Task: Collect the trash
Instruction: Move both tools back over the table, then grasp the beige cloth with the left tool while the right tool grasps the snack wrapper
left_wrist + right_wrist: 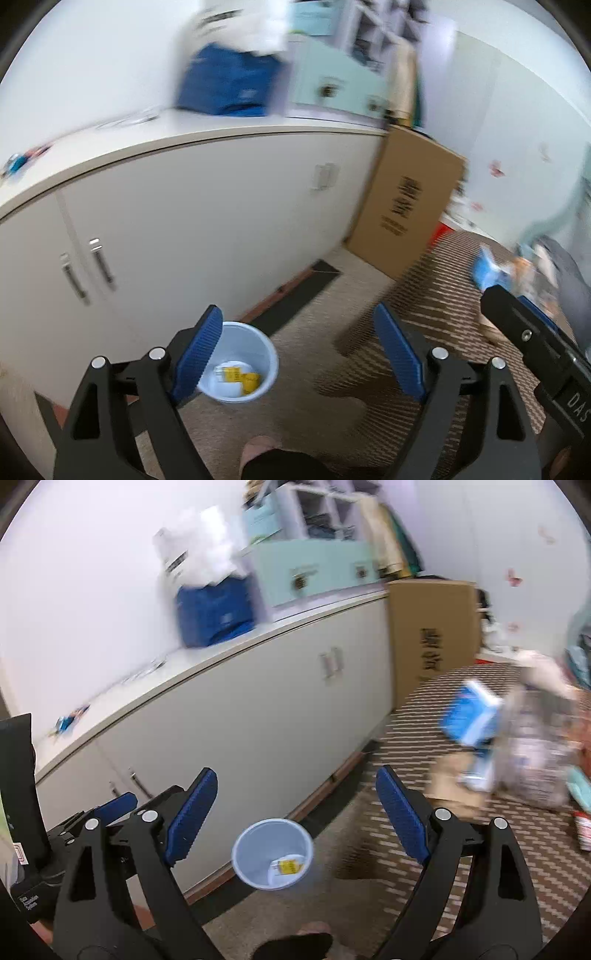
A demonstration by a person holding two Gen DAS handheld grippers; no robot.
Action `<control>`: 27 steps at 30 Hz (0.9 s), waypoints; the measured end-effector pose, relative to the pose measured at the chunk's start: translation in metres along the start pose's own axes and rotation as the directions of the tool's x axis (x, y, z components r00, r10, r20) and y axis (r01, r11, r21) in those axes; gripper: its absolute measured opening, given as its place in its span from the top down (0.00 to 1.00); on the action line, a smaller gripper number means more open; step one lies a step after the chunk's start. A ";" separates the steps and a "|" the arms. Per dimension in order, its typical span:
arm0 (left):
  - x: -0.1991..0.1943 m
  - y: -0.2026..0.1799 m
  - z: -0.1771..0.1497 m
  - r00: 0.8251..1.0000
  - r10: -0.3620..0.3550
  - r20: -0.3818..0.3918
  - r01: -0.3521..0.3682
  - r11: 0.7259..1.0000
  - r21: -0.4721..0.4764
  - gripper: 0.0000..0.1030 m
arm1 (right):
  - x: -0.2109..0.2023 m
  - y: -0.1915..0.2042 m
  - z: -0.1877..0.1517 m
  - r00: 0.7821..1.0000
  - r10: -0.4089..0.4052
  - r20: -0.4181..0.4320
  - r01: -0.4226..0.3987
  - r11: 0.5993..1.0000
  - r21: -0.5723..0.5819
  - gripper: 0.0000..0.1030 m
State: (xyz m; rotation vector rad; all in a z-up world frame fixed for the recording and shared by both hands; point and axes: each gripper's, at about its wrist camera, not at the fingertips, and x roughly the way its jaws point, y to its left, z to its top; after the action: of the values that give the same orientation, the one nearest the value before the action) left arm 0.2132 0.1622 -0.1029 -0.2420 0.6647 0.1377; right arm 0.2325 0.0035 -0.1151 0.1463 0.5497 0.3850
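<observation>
A pale blue waste bin [242, 363] [272, 853] stands on the floor by the cabinet base, with yellow and white wrappers [238, 376] [288, 867] lying inside. My left gripper [299, 354] hangs above it, open, with nothing between its blue pads. My right gripper [295, 812] is likewise open and empty over the bin. Each gripper shows at the edge of the other's view: the right gripper [532, 332] at the right, the left gripper [110, 808] at the left. A blurred heap of trash with a blue and white packet [472, 716] [487, 271] lies on the striped rug.
A long white cabinet [207, 221] [229, 731] runs along the wall, with a blue bag [229, 83] [216, 611] and a mint drawer box [336, 83] on top. A tall cardboard box [406, 203] [432, 635] stands past its end. A person's foot [295, 945] shows below.
</observation>
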 end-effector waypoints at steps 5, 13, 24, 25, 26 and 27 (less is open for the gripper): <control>-0.005 -0.073 -0.010 0.992 -0.116 -0.056 0.122 0.986 0.117 0.19 | -0.051 -0.063 -0.004 0.991 -0.131 0.033 0.129 0.990 0.052 0.16; 0.017 -0.164 -0.028 0.968 -0.194 -0.159 0.233 0.929 0.289 0.19 | -0.083 -0.163 -0.025 0.943 -0.318 -0.095 0.327 0.939 0.109 0.16; 0.082 -0.215 -0.028 0.970 -0.096 -0.225 0.182 0.897 0.402 0.19 | -0.061 -0.213 -0.043 0.905 -0.347 -0.247 0.376 0.923 0.081 0.16; 0.088 -0.216 -0.025 0.970 -0.086 -0.225 0.173 0.900 0.400 0.19 | -0.058 -0.214 -0.043 0.904 -0.346 -0.251 0.376 0.923 0.079 0.17; 0.090 -0.215 -0.024 0.970 -0.085 -0.226 0.172 0.901 0.397 0.28 | -0.055 -0.216 -0.043 0.899 -0.352 -0.259 0.381 0.922 0.069 0.17; 0.094 -0.215 -0.023 0.967 -0.088 -0.239 0.180 0.902 0.392 0.44 | -0.053 -0.216 -0.043 0.899 -0.351 -0.264 0.380 0.923 0.066 0.17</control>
State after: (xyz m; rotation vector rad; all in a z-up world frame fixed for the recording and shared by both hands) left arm 0.3166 -0.0462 -0.1406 0.1077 0.8742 -0.1667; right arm 0.2366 -0.2145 -0.1769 0.1033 0.8311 0.0001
